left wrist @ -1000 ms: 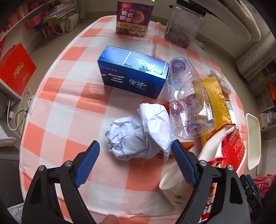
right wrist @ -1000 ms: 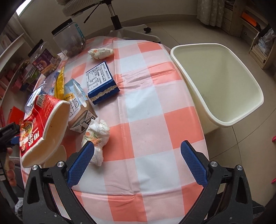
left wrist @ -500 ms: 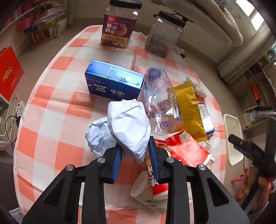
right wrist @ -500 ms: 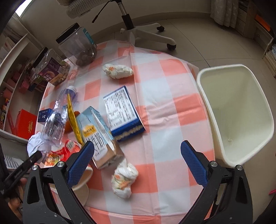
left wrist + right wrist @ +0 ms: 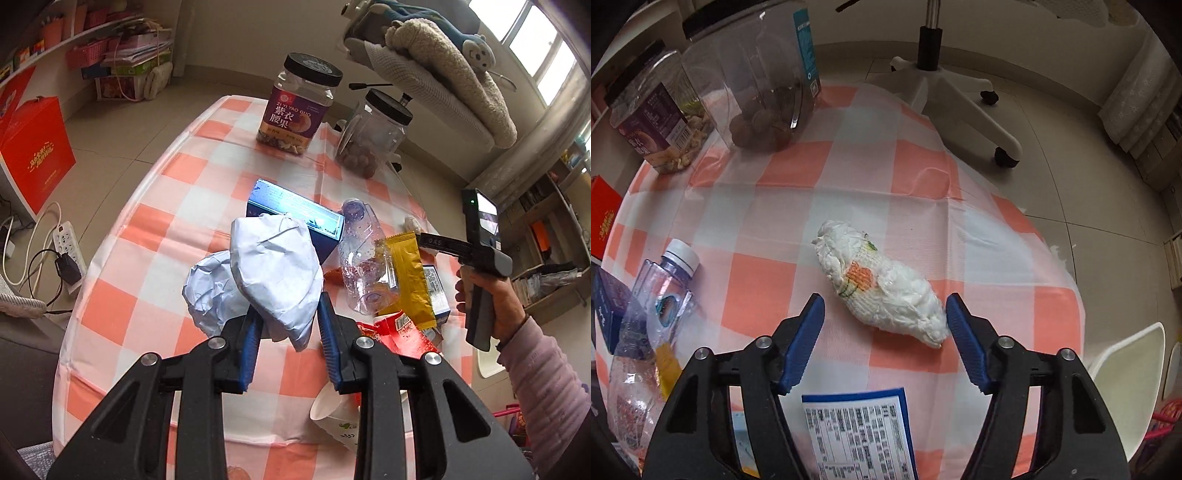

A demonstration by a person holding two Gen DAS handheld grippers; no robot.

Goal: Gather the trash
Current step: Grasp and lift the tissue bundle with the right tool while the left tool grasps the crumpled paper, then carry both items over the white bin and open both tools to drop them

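The left gripper (image 5: 288, 332) was clamped on a white paper wad (image 5: 275, 273), with a second wad (image 5: 210, 291) just left of its fingers. The right gripper (image 5: 884, 334) stood spread wide, a tissue bundle (image 5: 882, 288) lying on the table (image 5: 979, 240) between its fingertips.

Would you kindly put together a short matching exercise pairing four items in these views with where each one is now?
Items:
1. crumpled paper
2. tissue wad
3. plastic bottle
4. cashew jar

Places:
A. lying on its side
B. standing upright at the far table edge
C. clamped in the left gripper
D. on the cloth before the open right gripper

Pairs: 1-C, 2-D, 3-A, 4-B
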